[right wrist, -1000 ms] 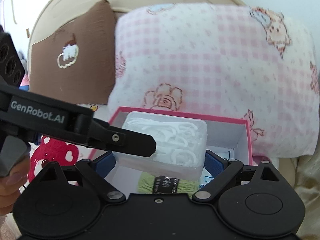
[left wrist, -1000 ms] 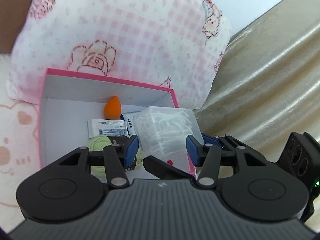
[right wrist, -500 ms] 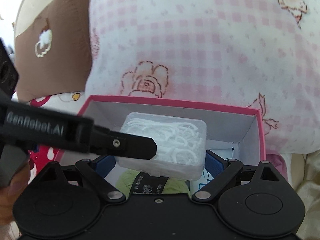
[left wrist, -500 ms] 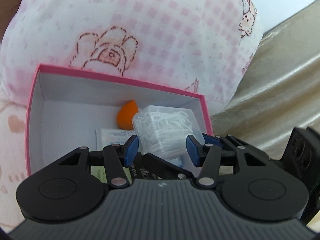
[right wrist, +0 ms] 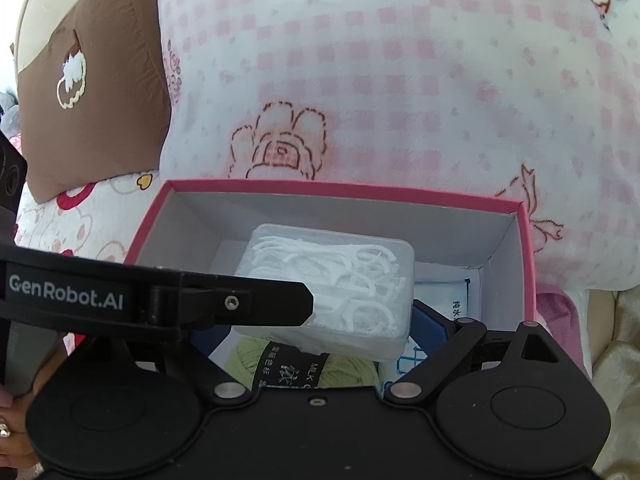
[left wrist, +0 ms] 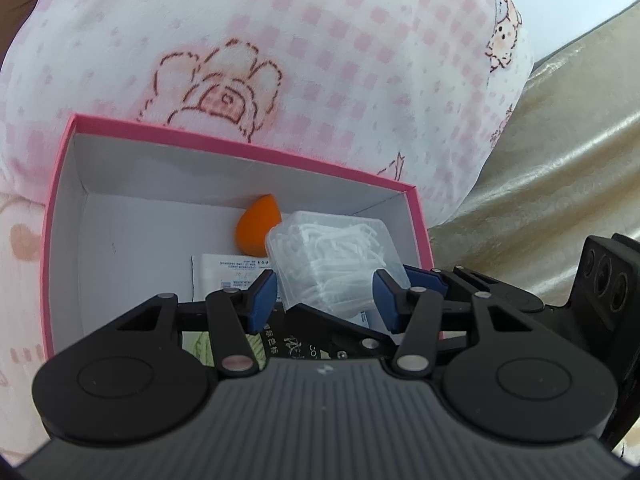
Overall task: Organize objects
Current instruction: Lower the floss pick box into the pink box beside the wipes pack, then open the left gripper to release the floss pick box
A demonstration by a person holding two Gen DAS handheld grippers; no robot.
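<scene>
A clear plastic case of white floss picks point(right wrist: 332, 284) hangs low inside the pink box point(right wrist: 344, 192), just over a green yarn ball point(right wrist: 348, 372). My right gripper point(right wrist: 320, 332) is shut on the case, a blue pad on each side. In the left wrist view the case point(left wrist: 332, 260) shows beyond my left gripper point(left wrist: 324, 300), which stands open with nothing pressed between its pads. One left finger point(right wrist: 224, 300) crosses in front of the case's left end. An orange sponge point(left wrist: 256, 232) and a white sachet point(left wrist: 224, 276) lie on the pink box's point(left wrist: 240, 148) floor.
A pink-checked pillow point(left wrist: 320, 60) rises right behind the box. A brown cushion point(right wrist: 92, 80) stands at the back left and gold fabric point(left wrist: 540, 180) lies to the right. A person's hand point(right wrist: 12, 420) shows at the lower left.
Both grippers came forward and down toward the pink box. The floss case sank from above the rim to inside the box. Neither gripper's jaws changed.
</scene>
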